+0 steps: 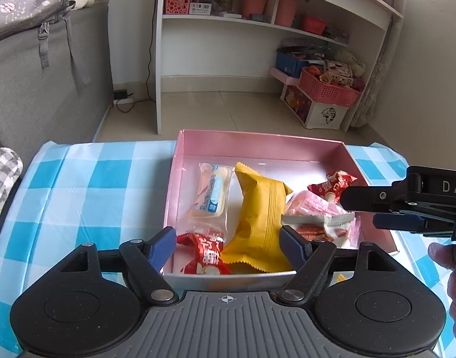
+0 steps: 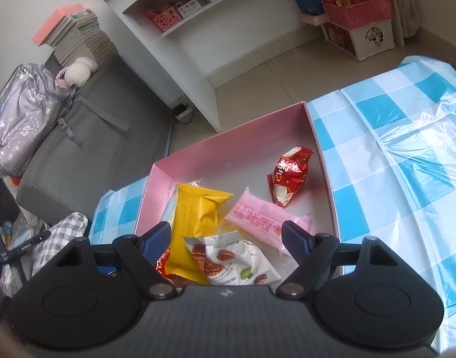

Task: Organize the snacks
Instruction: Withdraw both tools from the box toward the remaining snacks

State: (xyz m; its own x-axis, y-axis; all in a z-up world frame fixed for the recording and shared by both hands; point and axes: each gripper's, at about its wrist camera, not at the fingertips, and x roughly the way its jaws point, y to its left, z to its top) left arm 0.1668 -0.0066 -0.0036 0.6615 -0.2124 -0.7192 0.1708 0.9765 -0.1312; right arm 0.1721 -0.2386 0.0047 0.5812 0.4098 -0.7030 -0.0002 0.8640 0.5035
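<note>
A pink box [image 1: 257, 143] lies on the checked cloth and holds several snack packets. In it are a cream bar packet [image 1: 211, 194], a yellow packet [image 1: 260, 217], a near red packet [image 1: 204, 253], a far red packet [image 1: 332, 186], a pink packet [image 1: 311, 205] and a white nut packet [image 1: 320, 223]. My left gripper [image 1: 228, 244] hangs open over the box's near end, its pads clear of the packets below. My right gripper [image 2: 228, 238] is open too, above the white nut packet [image 2: 233, 259] and yellow packet [image 2: 198, 217]. From the left wrist it shows at the box's right side [image 1: 359, 210].
A blue-and-white checked tablecloth [image 2: 392, 164] covers the table around the box. Beyond the table stand a white shelf unit [image 1: 257, 24], pink baskets [image 1: 329, 89] and a grey sofa [image 1: 49, 89] with a bag. A person's hand [image 1: 454, 268] is at the right edge.
</note>
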